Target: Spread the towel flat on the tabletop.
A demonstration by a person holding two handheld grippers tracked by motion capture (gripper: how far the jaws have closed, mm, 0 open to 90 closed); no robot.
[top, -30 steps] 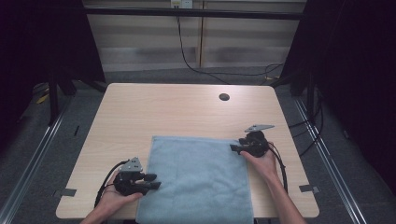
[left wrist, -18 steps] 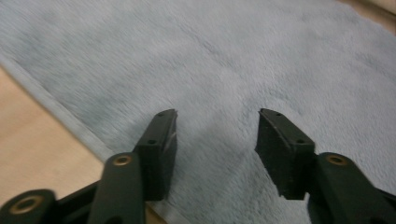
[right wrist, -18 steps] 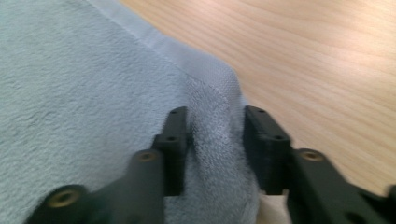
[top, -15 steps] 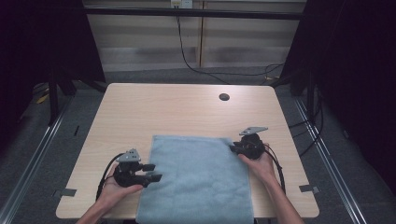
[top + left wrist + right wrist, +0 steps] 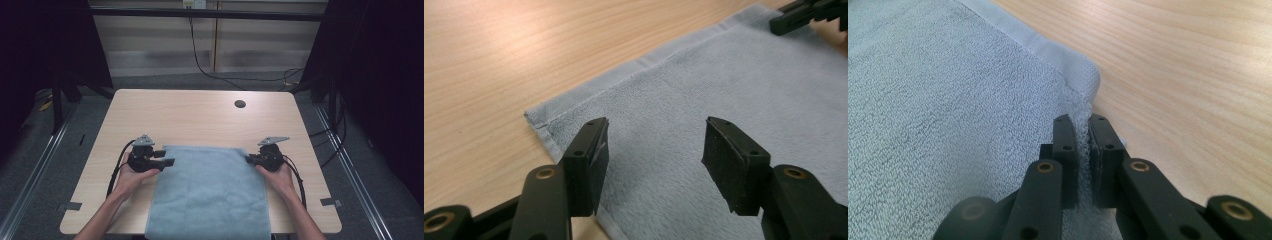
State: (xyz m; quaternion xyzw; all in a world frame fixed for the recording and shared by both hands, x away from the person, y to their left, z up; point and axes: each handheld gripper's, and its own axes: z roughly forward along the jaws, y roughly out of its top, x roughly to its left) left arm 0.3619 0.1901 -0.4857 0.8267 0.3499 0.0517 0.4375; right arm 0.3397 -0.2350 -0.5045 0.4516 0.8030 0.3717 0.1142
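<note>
The right hand-held gripper (image 5: 1082, 150) has its jaws pinched onto the far right corner of the blue towel (image 5: 210, 192); they have just been closing, and in the right gripper view a fold of terry cloth stands pressed between the pads. The left hand-held gripper (image 5: 654, 155) has its jaws spread wide, having just been opening, and holds nothing: in the left gripper view the towel lies flat beneath and between the pads, with no contact visible. The far left corner of the towel lies just left of and slightly beyond the left-hand pad, so this hand-held gripper sits just inside the left edge rather than on the corner itself. The towel lies spread flat on the near half of the wooden table (image 5: 200, 117), its long axis running near to far and its near end draped over the near edge of the table. The far hem runs left to right between the two hand-held grippers. The left hand is nearest the ungripped corner; the coming move likely requires a short shift toward that corner before closing.
</note>
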